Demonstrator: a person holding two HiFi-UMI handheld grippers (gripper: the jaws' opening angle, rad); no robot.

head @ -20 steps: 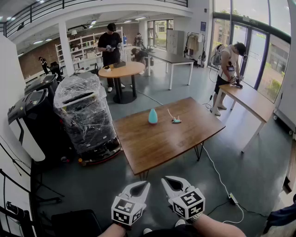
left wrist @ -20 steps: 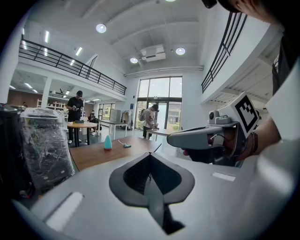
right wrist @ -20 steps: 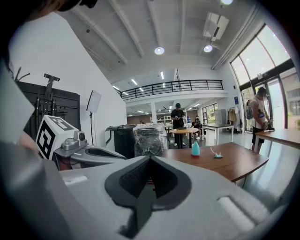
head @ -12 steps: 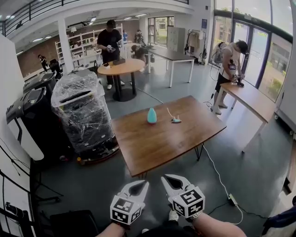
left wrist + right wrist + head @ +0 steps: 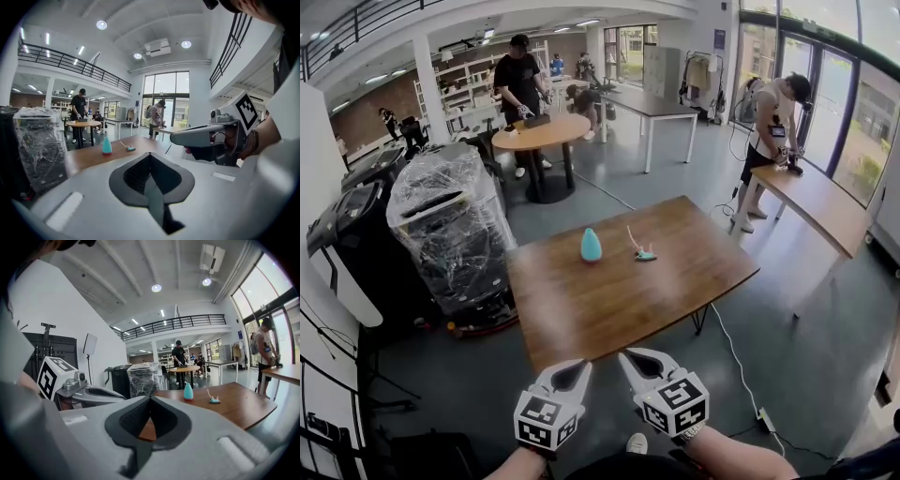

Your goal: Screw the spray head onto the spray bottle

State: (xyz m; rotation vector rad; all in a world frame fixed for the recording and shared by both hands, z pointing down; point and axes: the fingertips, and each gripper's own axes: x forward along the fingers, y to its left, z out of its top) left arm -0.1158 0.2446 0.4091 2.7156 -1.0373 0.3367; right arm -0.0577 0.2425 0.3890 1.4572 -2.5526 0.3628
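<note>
Status: left gripper [image 5: 577,367] and right gripper [image 5: 634,359] are being held side by side just off the near edge of the wooden table [image 5: 609,309]. They are over the grey floor [image 5: 769,375], both tipped slightly down toward the table. Jaws on both are being kept fully together, tips meeting, and nothing is being gripped in either. The grippers are apart from each other and clear of the table.

Spray bottle [image 5: 592,246], teal, is being left standing upright on the table, toward its far side, a bit left of centre. Spray head [image 5: 643,253] is being left lying on the table top just right of the bottle, not touching it, with its thin tube sticking up. Both are well apart from the grippers, across most of the table top.

Beyond the table's far left corner, a cart wrapped in plastic film [image 5: 450,225] is being kept. Further behind the table, a round table [image 5: 547,134] is being used by a person in black [image 5: 522,80]. Off the table's right end, a long wooden bench [image 5: 816,202] is being worked at by another person [image 5: 773,122].
</note>
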